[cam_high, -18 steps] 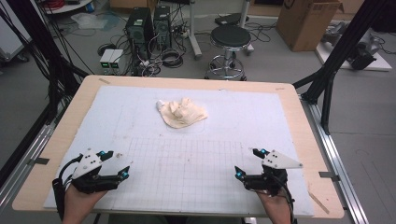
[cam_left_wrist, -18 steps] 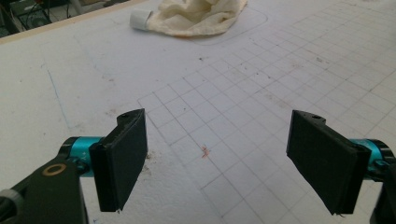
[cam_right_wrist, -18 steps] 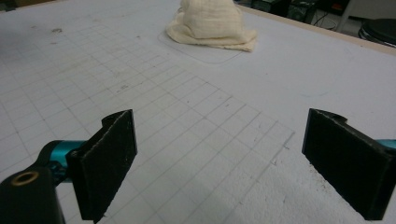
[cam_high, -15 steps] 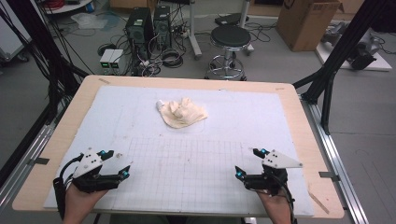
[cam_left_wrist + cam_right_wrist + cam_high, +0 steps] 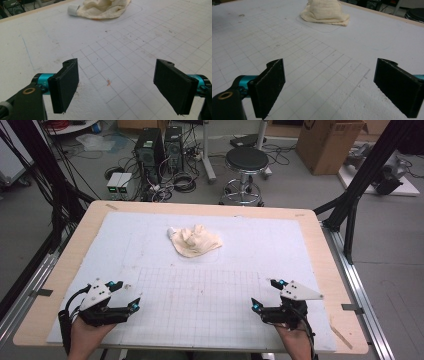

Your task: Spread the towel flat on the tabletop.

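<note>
Resting low at the near edge of the table [image 5: 60, 270], both grippers sit with jaws spread wide and nothing between them. Left gripper [image 5: 126, 296] at near left, right gripper [image 5: 263, 295] at near right. Cream cloth [image 5: 195, 241] lies crumpled far of both, close to the table's midline, slightly left of centre, on the white mat [image 5: 310, 250]. Its long axis runs roughly left–right; a small white roll-like end [image 5: 73, 10] shows at its left side in the left gripper view. Judged by the high view, the left gripper is a little nearer. Open mat lies all round the cloth, with the gridded patch [image 5: 210, 295] between grippers and cloth bare, so a straight reach forward and inward looks unobstructed from either side.
</note>
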### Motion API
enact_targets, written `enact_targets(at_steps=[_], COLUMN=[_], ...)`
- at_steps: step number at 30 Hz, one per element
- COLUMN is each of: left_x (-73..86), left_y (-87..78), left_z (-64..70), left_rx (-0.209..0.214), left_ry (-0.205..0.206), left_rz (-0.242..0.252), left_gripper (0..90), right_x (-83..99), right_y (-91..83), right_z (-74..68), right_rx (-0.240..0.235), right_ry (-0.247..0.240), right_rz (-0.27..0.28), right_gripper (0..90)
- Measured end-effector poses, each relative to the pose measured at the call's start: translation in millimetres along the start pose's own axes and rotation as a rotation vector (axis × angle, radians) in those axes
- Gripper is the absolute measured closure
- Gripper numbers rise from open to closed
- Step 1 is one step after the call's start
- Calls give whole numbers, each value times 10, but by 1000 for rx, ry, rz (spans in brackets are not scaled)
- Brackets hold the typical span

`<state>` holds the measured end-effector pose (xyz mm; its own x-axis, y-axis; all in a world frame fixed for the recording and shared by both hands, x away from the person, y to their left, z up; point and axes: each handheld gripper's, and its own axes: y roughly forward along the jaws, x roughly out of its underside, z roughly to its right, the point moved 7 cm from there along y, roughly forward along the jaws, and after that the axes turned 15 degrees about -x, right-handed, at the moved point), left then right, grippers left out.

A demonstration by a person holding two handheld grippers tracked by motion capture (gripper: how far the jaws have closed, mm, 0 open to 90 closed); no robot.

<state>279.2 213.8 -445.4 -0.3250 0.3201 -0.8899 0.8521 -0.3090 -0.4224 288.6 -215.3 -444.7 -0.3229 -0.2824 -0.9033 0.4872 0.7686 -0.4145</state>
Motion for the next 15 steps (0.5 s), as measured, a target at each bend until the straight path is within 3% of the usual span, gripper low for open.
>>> enact_targets(at_steps=[8, 15], left_x=[-22, -37], left_y=[-2, 33], left_z=[25, 2], left_rx=[3, -5], left_ry=[-2, -9], left_rz=[9, 7], left_gripper=[210, 210], right_x=[-22, -108], right_y=[21, 150], right_z=[-9, 34], right_rx=[3, -30], right_ry=[-2, 14], right_rz=[-7, -23], right_gripper=[95, 95])
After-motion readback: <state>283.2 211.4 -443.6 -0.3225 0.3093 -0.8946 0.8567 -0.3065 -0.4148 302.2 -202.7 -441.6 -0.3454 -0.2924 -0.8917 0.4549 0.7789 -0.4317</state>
